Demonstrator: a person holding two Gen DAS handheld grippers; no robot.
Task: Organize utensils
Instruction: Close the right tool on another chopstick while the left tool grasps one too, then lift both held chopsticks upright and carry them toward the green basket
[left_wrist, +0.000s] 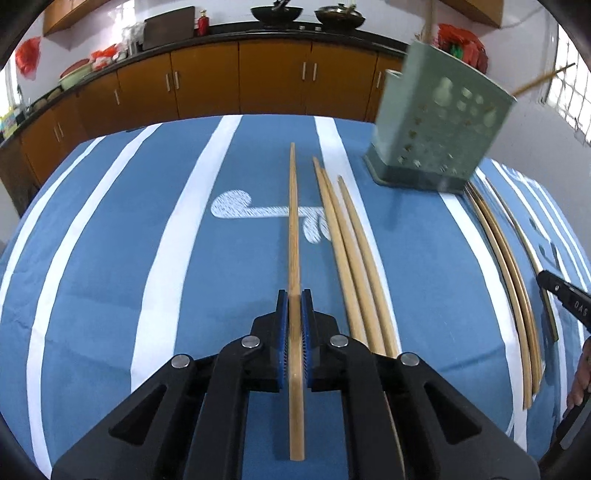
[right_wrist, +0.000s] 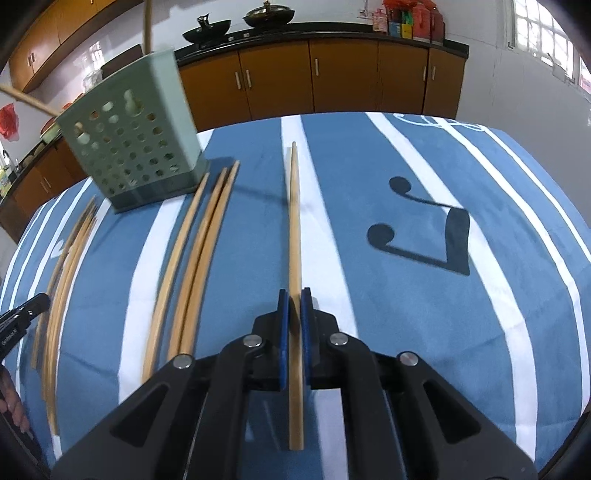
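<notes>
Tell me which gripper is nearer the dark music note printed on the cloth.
Right. The right gripper, shut on a chopstick, sits just left of the note; the left gripper is farther off, beyond the loose chopsticks.

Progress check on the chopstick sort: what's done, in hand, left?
Done: two chopsticks already stand in the green holder. In hand: left gripper and right gripper each clamp one chopstick. Left: three loose chopsticks and another bundle on the cloth.
</notes>
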